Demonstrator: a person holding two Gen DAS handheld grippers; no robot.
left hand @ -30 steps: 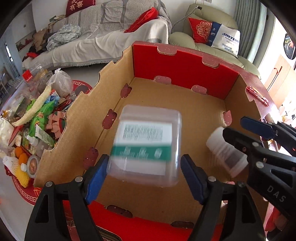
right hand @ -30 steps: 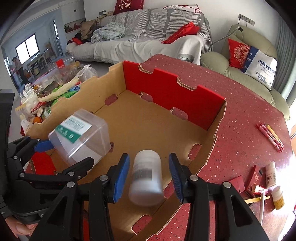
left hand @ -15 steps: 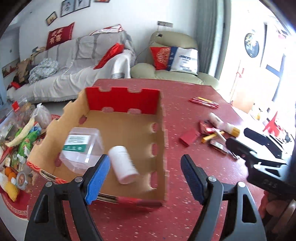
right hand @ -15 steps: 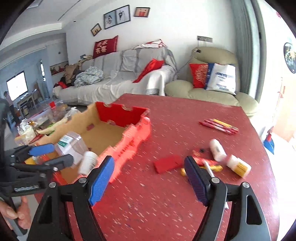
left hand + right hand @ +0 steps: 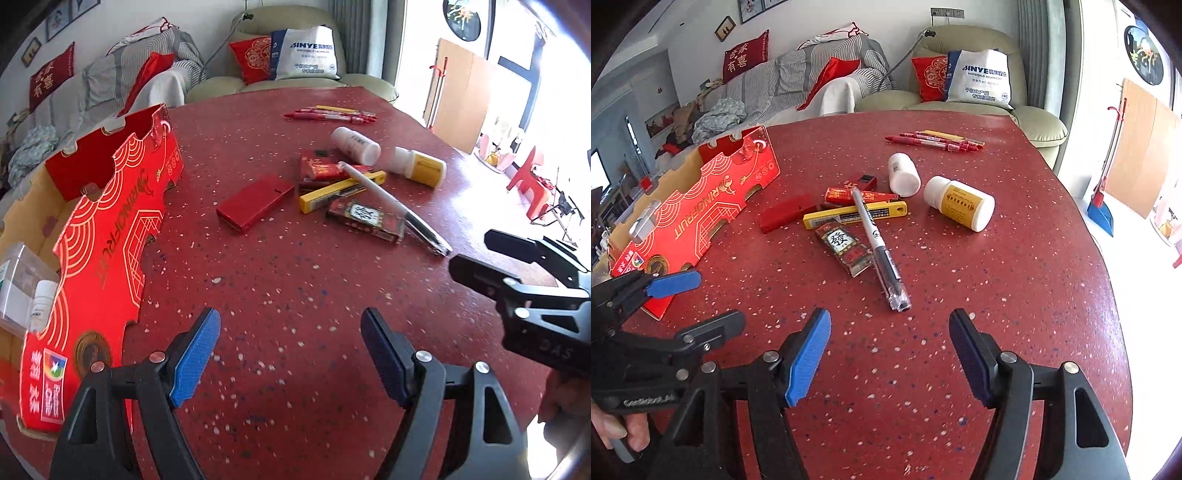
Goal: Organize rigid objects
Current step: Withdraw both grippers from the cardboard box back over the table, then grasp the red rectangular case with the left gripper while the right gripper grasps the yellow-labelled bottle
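- A loose heap of small items lies mid-table: a white pen point(image 5: 877, 243) slants across a yellow box cutter point(image 5: 855, 215), with a flat red case point(image 5: 785, 218), a small patterned box point(image 5: 846, 245) and a red packet point(image 5: 846, 194) touching or just beside them.
- A white bottle point(image 5: 904, 174) and a yellow-labelled bottle point(image 5: 958, 203) lie on their sides just behind the heap; red markers point(image 5: 934, 139) sit well apart near the far edge.
- The red cardboard tray point(image 5: 107, 236) stands at the table's left edge, holding a clear box point(image 5: 18, 273) and a small white bottle point(image 5: 40, 302).
- The left gripper point(image 5: 291, 354) hangs open over bare tabletop, nothing between its jaws.
- The right gripper point(image 5: 890, 354), jaws just narrowing, stands open and empty short of the pen's tip.
- Bare speckled red table point(image 5: 1015, 295) spreads to the right, up to its rounded edge.
- A sofa point(image 5: 798, 85) and armchair point(image 5: 1027, 114) stand behind.
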